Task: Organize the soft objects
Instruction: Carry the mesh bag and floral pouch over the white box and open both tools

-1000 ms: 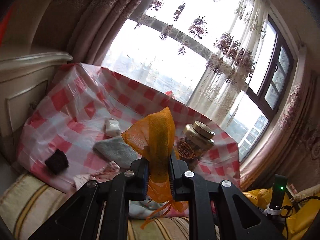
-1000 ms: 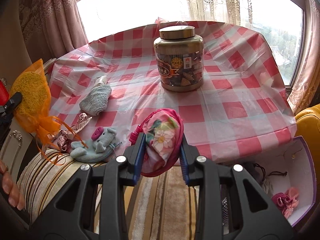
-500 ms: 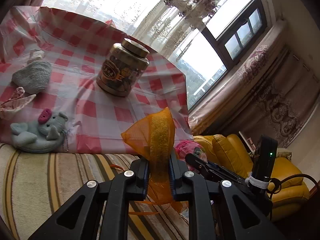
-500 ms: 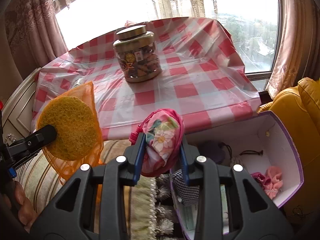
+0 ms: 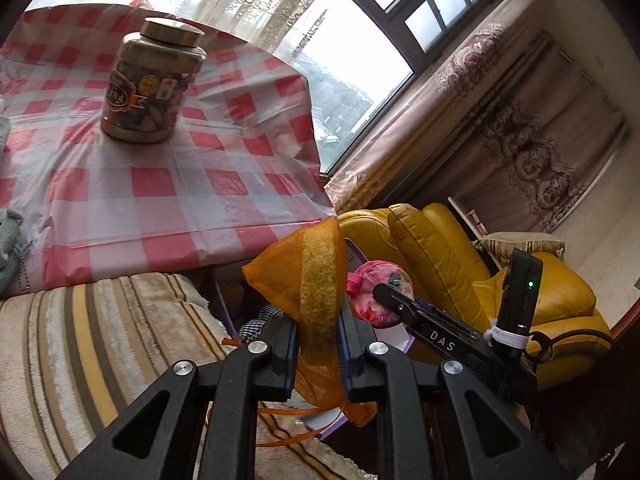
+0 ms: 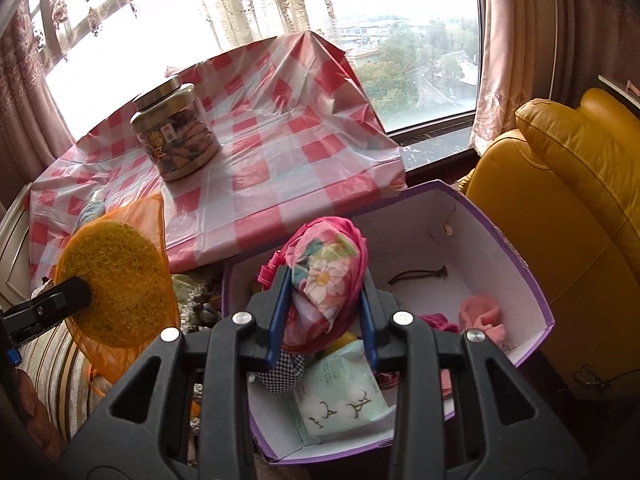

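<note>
Both hands have swung away from the checked table (image 6: 280,168) toward the purple box (image 6: 500,248). Left gripper (image 5: 318,344) squeezes the orange mesh bag (image 5: 308,276). Right gripper (image 6: 326,316) squeezes the pink flowered pouch (image 6: 328,272), over the box at 6 o'clock from the jar (image 6: 176,136).

— What's behind? 
— A big daylit window (image 6: 420,40) with sheer lace curtains (image 5: 256,4), and heavy patterned drapes (image 5: 532,148). 
— Furniture? 
— A mustard-yellow leather armchair (image 6: 572,184) and a red-and-white checked table cover (image 5: 132,184).
</note>
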A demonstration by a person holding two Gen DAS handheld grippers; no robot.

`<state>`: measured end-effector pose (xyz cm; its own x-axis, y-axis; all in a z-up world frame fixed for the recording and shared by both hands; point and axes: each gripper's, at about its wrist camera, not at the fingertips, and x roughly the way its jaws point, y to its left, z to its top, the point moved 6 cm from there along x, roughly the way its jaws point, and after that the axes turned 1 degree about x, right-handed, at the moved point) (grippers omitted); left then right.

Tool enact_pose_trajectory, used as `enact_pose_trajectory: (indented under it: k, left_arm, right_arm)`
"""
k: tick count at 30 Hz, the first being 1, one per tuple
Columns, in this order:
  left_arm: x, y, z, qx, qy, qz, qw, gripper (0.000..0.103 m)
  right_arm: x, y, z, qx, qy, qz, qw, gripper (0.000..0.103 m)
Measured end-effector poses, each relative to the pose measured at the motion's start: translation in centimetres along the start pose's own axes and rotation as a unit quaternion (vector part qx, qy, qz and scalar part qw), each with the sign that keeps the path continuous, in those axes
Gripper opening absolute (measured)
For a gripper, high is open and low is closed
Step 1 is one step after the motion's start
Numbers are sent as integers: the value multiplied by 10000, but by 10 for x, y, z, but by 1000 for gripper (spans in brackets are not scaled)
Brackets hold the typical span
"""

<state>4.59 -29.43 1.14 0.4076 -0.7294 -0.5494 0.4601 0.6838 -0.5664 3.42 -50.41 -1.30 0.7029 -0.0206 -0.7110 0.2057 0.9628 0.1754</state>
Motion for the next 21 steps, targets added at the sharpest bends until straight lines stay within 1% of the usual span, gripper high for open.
enact_pose_trajectory:
  k: [1,4,6,7,8,9,10,15,21]
  left_arm:
    - [5,-5,0,52,65,-52,10000,17]
    - [20,-20,-3,214,293,-210,9991,23]
    - [28,-28,-6,311,419,-261,9983,37]
    - [31,-30,-6,346,458,-260,9980,54]
    - [32,-32,-6,377,449,-245,9980,65]
    - [32,-33,-6,412,428,-241,9979,66]
    - [32,-34,-6,448,429,-233,9978,66]
    - [25,-24,-1,333,271,-103,9990,67]
    - [9,0,11,187,-65,282,9994,67]
  right_arm:
    - [-1,-5,1,52,-15,-43,10000,36]
    - [-4,-19,3,187,-43,-196,9996,38]
    - [-5,-28,3,269,-59,-263,9993,38]
    - [-5,-32,3,313,-49,-332,9989,40]
    - [-5,-36,3,365,-37,-377,9986,50]
    - [-4,-39,3,413,-35,-401,9983,62]
    - [-4,-42,3,438,-42,-398,9982,64]
    - [-4,-45,3,462,-28,-400,9981,65]
    - [0,-36,2,361,57,-355,9987,66]
